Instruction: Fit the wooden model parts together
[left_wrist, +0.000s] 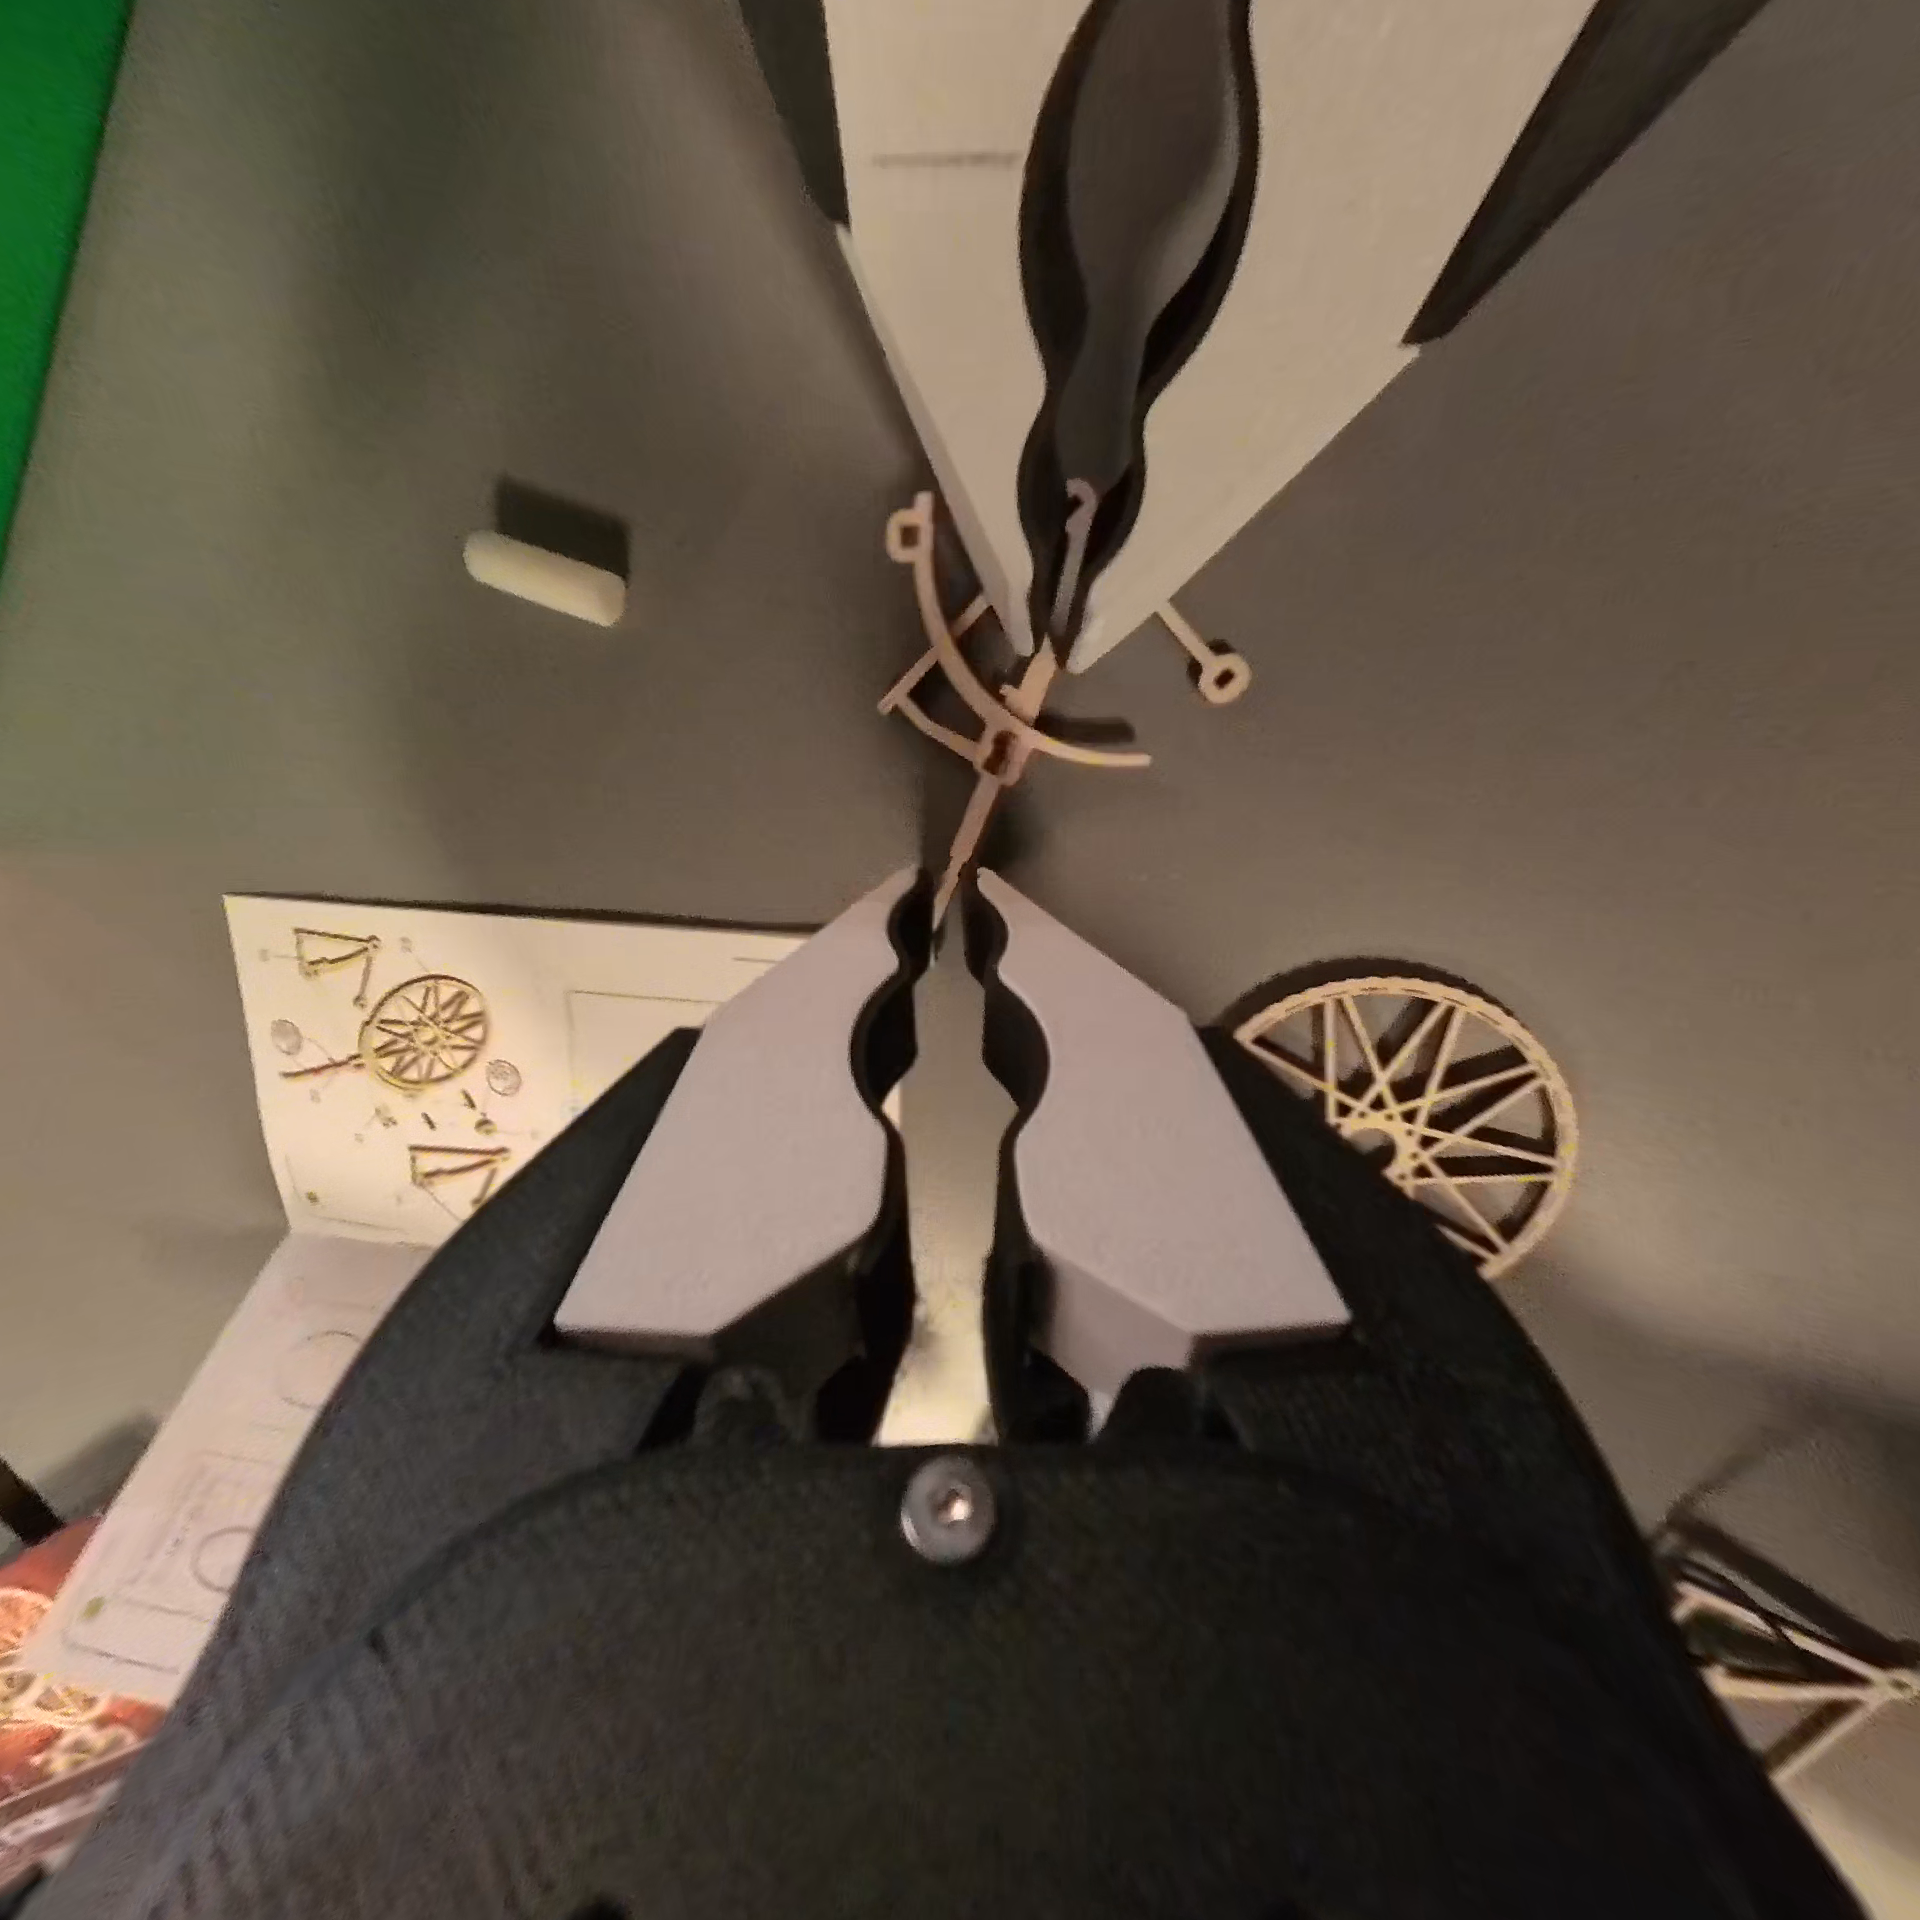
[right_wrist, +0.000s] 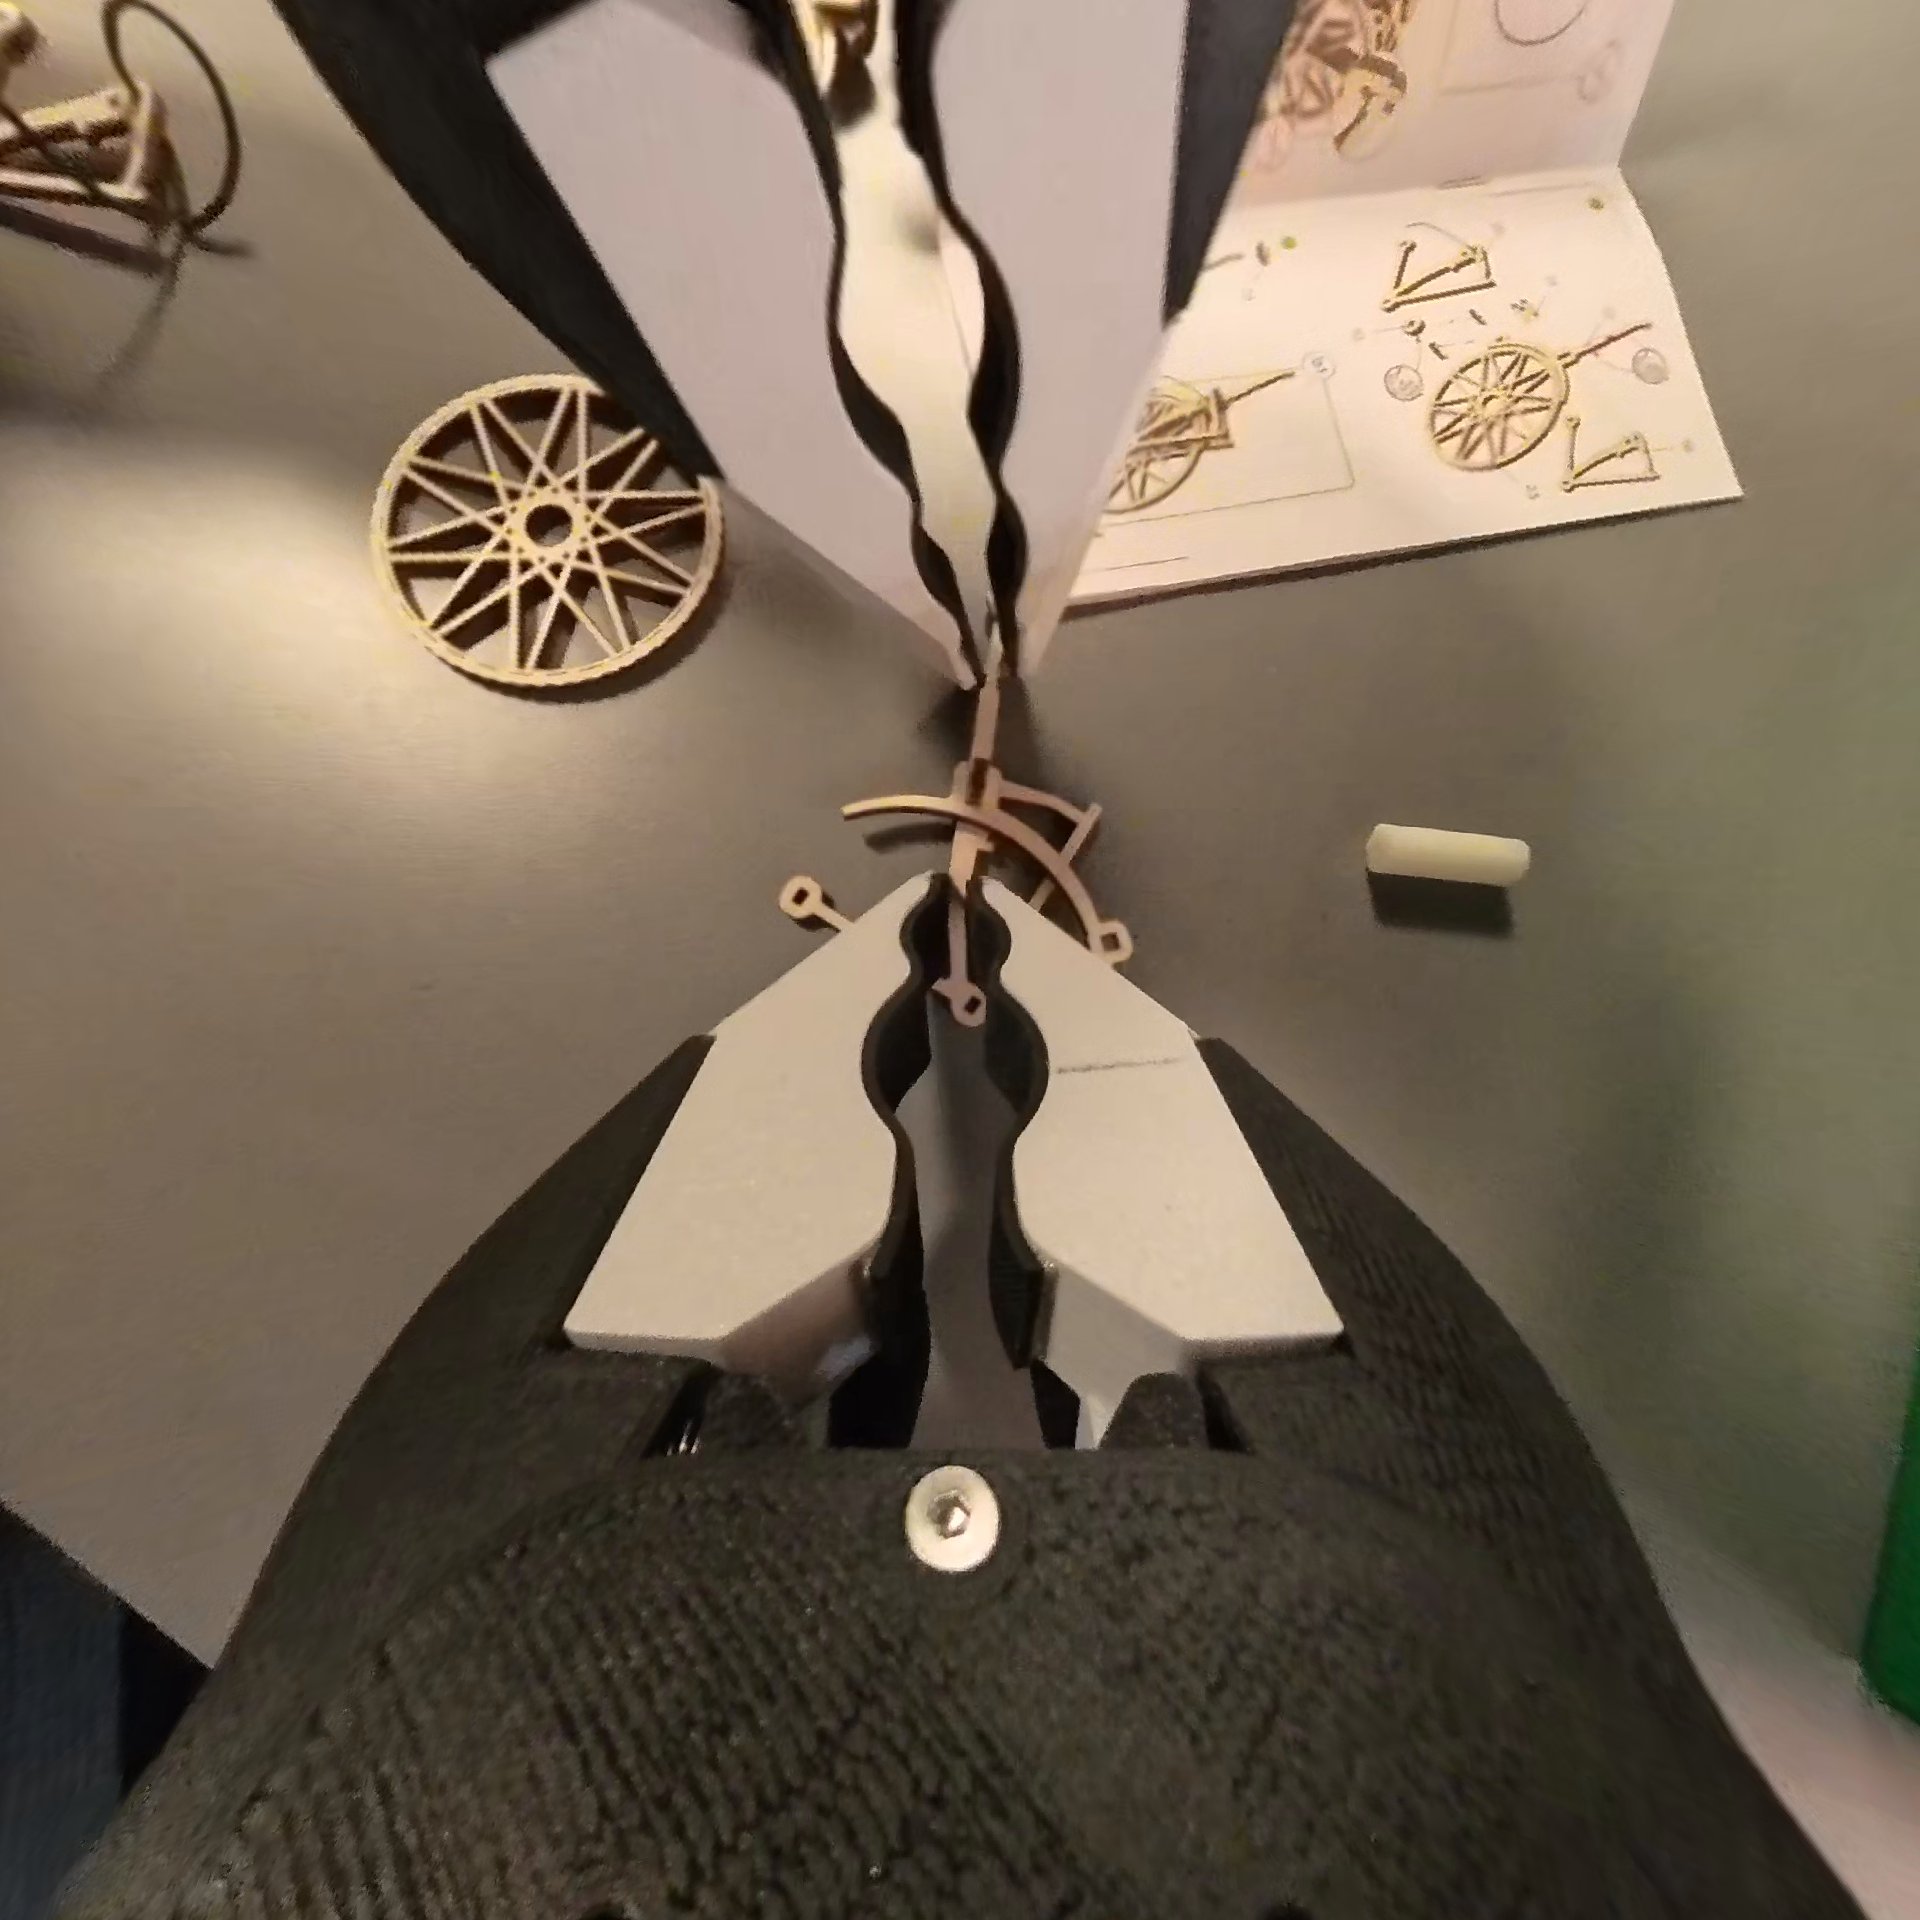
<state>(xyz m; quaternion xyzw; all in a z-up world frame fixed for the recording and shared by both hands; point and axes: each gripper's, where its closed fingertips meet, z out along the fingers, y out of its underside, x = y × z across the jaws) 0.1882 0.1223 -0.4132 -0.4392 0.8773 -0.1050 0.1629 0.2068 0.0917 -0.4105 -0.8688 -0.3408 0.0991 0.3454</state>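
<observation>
The two tongs meet nose to nose above the grey counter (right_wrist: 312, 987), each pinching one end of the small wooden assembly so the joint hangs free between them. The left tongs (left_wrist: 948, 904) are closed narrow on a thin strut (left_wrist: 971, 831). It runs up into a slotted hub where a curved arc piece (left_wrist: 940, 634) crosses. The right tongs (right_wrist: 961, 909) are closed narrow too, gripping a slim bar (right_wrist: 958, 940) with a small square eye at its tip, just under that hub. Gripping at opposite ends looks deliberate: it leaves the slot clear and lets each hand push toward the other, which would seat the tab. The parts look thin and likely to snap if twisted, so the press should be straight along the strut.

A spoked wheel (right_wrist: 545, 540) lies flat to one side, well apart, seemingly waiting its turn. The instruction sheet (right_wrist: 1455, 395) lies open beyond the left tongs, within sight for checking. A small pale block (right_wrist: 1449, 852) rests alone on the counter, and a partly built frame (right_wrist: 83, 156) sits at the far edge
</observation>
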